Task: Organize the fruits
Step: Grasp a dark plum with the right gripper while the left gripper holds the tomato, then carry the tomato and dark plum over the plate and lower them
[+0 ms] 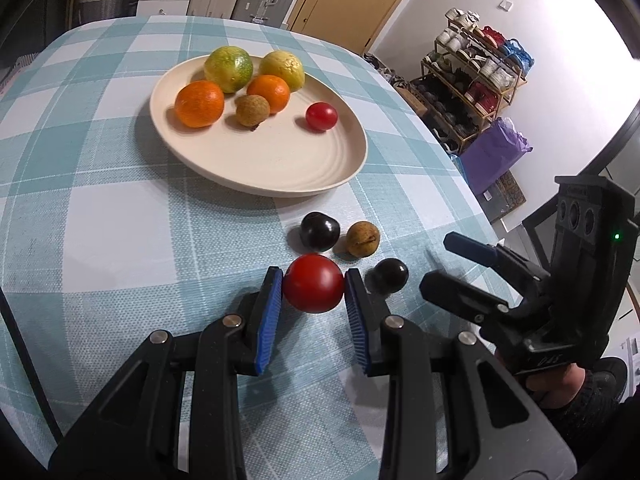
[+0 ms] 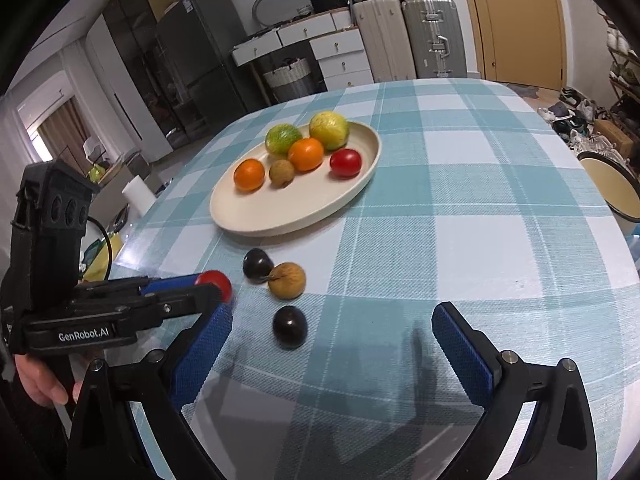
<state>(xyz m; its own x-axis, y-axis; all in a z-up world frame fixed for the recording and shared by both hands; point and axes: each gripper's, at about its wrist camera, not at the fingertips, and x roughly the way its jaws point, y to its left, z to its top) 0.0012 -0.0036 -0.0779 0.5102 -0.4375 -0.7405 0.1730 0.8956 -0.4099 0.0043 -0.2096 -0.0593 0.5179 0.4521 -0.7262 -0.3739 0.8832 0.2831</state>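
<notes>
The left gripper (image 1: 314, 285) has its fingers clamped on a red tomato (image 1: 314, 283), just above the counter (image 1: 100, 240). The right gripper (image 2: 332, 332) waits with fingers wide apart, holding nothing. Two dark plums (image 2: 290, 327) and a brown longan (image 2: 287, 281) still lie on the cloth. Farther off, the plate (image 1: 280, 168) already holds six fruits. I think about half is done.

Red tomato (image 1: 314, 283) between blue pads (image 1: 269, 312); teal-and-white checked tablecloth (image 1: 120, 240) beneath; cream plate (image 1: 280, 160) beyond, bearing orange and green-yellow fruit.
</notes>
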